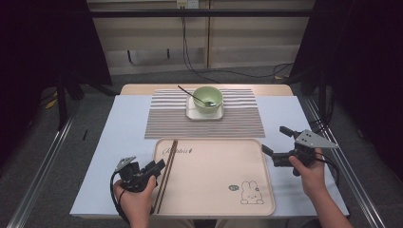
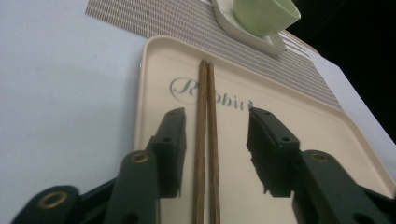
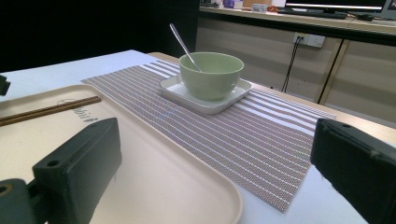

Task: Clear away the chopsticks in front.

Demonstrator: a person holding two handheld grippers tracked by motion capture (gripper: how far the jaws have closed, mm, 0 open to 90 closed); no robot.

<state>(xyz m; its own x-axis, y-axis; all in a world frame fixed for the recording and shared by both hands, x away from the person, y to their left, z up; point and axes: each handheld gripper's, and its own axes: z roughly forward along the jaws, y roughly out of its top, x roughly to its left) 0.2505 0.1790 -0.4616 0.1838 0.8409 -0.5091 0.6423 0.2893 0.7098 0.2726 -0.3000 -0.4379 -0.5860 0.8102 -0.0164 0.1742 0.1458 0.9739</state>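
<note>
- the left gripper (image 1: 153, 170) sits at the lower left of the high view, at the left edge of the beige tray (image 1: 214, 190).
- in the left gripper view its jaws stand apart on either side of the pair of brown chopsticks (image 2: 205, 140), with a gap between each pad and the wood, so nothing is gripped.
- the chopsticks (image 1: 166, 173) lie side by side along the tray's left side, running from its upper left corner down towards the bottom of the frame.
- the right gripper (image 1: 274, 141) hovers at the tray's right edge, middle right of the high view, its jaws wide open and empty.
- at upper centre, a green bowl (image 1: 207, 99) with a spoon (image 1: 195, 97) in it stands on a white square dish (image 1: 204, 114), on a striped placemat (image 1: 171, 118).
</note>
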